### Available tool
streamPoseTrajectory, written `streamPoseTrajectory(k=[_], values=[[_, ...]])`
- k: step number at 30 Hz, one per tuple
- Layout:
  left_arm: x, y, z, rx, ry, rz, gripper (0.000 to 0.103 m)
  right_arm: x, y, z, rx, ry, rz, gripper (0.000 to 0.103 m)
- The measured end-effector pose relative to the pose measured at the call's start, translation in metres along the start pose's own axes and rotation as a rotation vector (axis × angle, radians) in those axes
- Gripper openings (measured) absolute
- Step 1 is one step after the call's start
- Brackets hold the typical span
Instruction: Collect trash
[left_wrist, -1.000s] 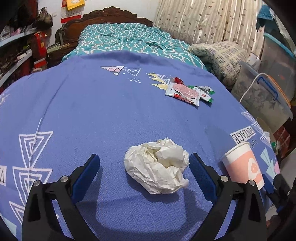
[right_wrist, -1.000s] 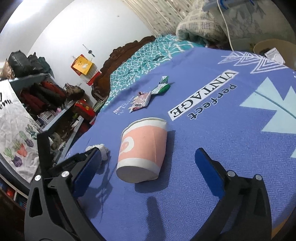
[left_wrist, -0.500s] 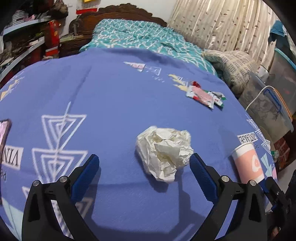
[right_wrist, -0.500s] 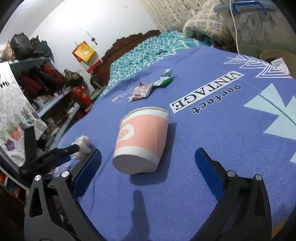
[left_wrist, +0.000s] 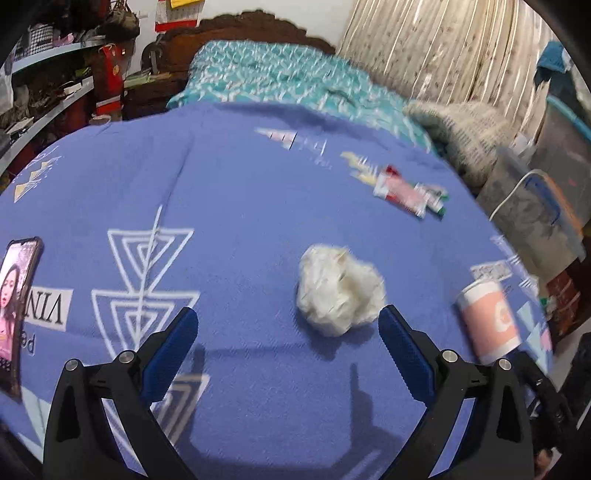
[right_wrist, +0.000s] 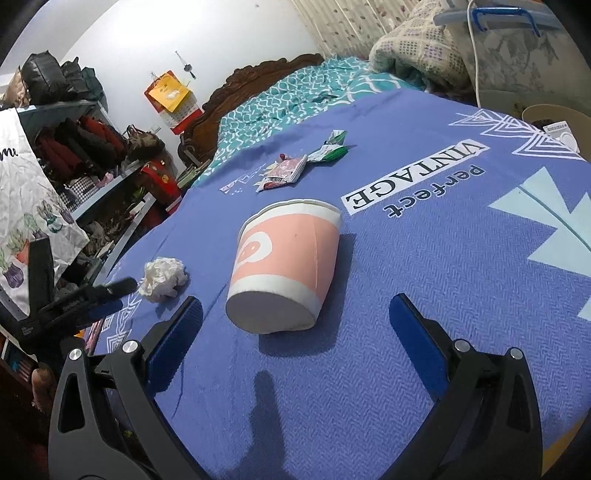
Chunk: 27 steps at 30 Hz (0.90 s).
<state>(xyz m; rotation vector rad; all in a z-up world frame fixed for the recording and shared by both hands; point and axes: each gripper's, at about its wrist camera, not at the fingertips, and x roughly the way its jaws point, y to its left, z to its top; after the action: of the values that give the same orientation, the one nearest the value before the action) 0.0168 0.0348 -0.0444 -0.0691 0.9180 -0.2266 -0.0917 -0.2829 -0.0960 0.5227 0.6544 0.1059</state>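
Blue bedspread (right_wrist: 424, 258): tipped cup (right_wrist: 284, 266), crumpled tissue (left_wrist: 340, 290), wrappers (right_wrist: 284, 171), phone (left_wrist: 14, 306); both jaws apart, empty.

The blue bedspread (right_wrist: 424, 258) carries printed wording: in the right wrist view "VINTAGE" stands in dark capitals on a white bar, with "perfect" in dark letters just beside it, both upside down to the camera. In the left wrist view another white bar near the phone (left_wrist: 16, 314) shows "VINT", cut off by the phone's edge. A white cloth (right_wrist: 22, 206) hanging at the left bears cursive letters, of which only "m" shapes can be made out.
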Motion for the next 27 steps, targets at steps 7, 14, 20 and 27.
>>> streamPoseTrajectory(k=[7, 14, 20, 27], values=[[0.011, -0.003, -0.023, 0.012, 0.082, 0.082, 0.094, -0.004, 0.002, -0.006, -0.024, 0.001, 0.007, 0.1], [0.014, -0.008, -0.027, 0.052, 0.096, 0.125, 0.094, -0.005, 0.003, -0.007, -0.02, -0.003, 0.0, 0.1], [0.017, -0.011, -0.025, 0.068, 0.108, 0.144, 0.094, -0.005, 0.003, -0.007, -0.022, -0.003, 0.0, 0.1], [0.018, -0.013, -0.025, 0.07, 0.109, 0.149, 0.094, -0.005, 0.004, -0.007, -0.027, -0.003, -0.002, 0.1]])
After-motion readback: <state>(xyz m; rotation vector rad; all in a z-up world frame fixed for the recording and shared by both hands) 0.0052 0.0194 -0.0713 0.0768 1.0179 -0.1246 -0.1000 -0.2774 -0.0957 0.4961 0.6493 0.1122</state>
